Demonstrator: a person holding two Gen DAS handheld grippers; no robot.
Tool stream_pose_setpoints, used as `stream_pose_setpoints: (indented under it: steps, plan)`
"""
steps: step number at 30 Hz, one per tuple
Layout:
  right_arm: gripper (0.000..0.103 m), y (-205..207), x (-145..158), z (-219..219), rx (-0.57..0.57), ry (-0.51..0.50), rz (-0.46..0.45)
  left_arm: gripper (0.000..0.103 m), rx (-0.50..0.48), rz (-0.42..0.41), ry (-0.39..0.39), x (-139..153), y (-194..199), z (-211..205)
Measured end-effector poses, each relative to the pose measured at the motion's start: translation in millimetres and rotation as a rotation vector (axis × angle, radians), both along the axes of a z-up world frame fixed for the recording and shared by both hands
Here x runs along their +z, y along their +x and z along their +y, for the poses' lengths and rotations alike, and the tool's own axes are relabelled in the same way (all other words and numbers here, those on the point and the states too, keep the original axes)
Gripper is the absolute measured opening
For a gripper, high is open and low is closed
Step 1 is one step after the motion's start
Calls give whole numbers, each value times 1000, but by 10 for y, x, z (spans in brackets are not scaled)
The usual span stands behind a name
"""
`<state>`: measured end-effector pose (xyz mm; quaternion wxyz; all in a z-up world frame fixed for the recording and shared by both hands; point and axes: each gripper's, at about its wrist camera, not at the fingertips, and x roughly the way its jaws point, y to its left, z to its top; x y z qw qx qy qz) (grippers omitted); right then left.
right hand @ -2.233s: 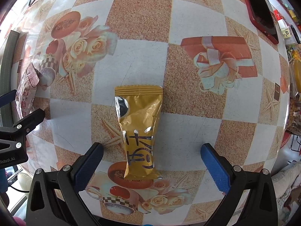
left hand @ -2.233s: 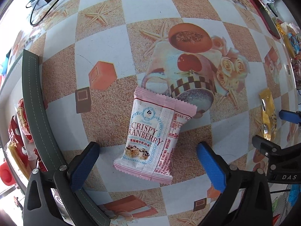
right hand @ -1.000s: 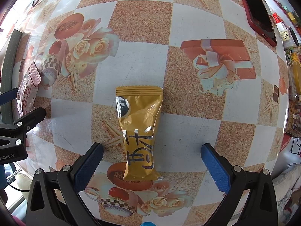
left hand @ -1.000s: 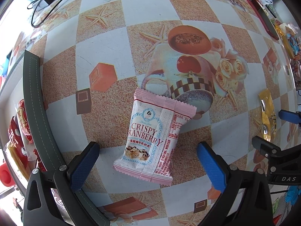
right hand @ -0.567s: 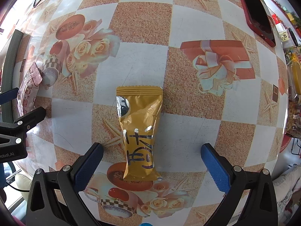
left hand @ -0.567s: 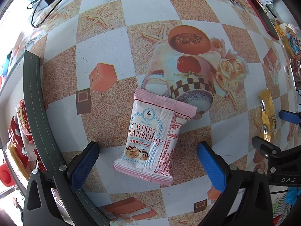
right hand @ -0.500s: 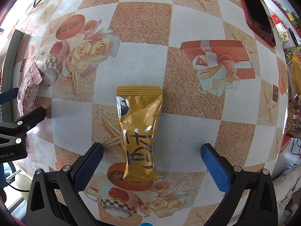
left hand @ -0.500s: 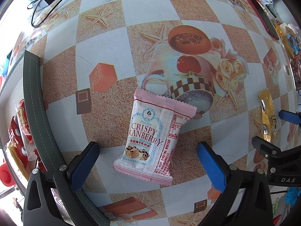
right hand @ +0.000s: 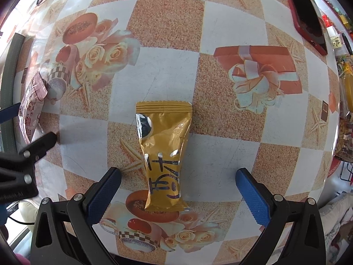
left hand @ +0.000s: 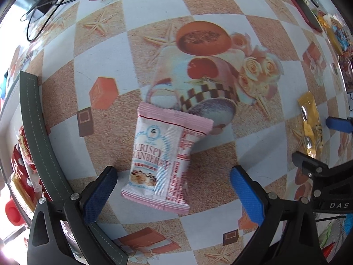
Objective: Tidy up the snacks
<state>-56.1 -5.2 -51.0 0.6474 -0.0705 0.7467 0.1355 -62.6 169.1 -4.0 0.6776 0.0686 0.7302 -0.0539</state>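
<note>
The tablecloth (left hand: 154, 4), checked tan and white with printed roses, gift boxes and starfish, fills both views. Along its left side in the left wrist view runs the dark green stitched rim of a container (left hand: 33, 119), and inside it sit red and yellow snack packets (left hand: 22, 152), partly hidden by that rim.

The left gripper (left hand: 174, 190) is angled down over the table, jaws spread wide, blue pads either side of the pink cranberry snack packet (left hand: 161, 161) without touching it. The packet lies flat on the cloth between the fingers, printed side up, its crimped top edge pointing away from the camera; the print is slightly blurred.

The right gripper (right hand: 178, 190) hangs in the same downward pose, jaws also wide apart, framing the gold snack packet (right hand: 164, 154). That packet lies flat between the pads, clear of both, its lower end over a printed cup.

From the right wrist view the pink packet shows at far left beside the left gripper's black finger. A dark phone in a red case (right hand: 306, 15) lies at upper right, and black cables (left hand: 50, 0) trail at the table's far left corner.
</note>
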Motion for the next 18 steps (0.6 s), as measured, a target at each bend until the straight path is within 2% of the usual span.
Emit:
stream_pose_setpoints:
  steps: [3,5,8,10,12,14,18]
  plan:
    - [99,15,40,18,0,1,-5,95,-3,0,-5,37,-21,-36]
    - [91,17,84,50,10,2,-12,89,-13,-3,-6,72,-30,-109]
    - [79,8,158,119,26,6,-29,69,-31,-21,-20,158,-44,-183]
    - [68,24,205,145,31,9,-41,47,-39,-31,-31,213,-46,-225]
    - [56,52,253,150,31,11,-52,43,-42,-23,-54,235,-48,-238]
    - [26,81,295,144,29,17,-58,42,-35,-15,-80,255,-65,-232]
    - [24,165,314,130,-2,48,-26,42,-14,-15,-94,324,-131,-196]
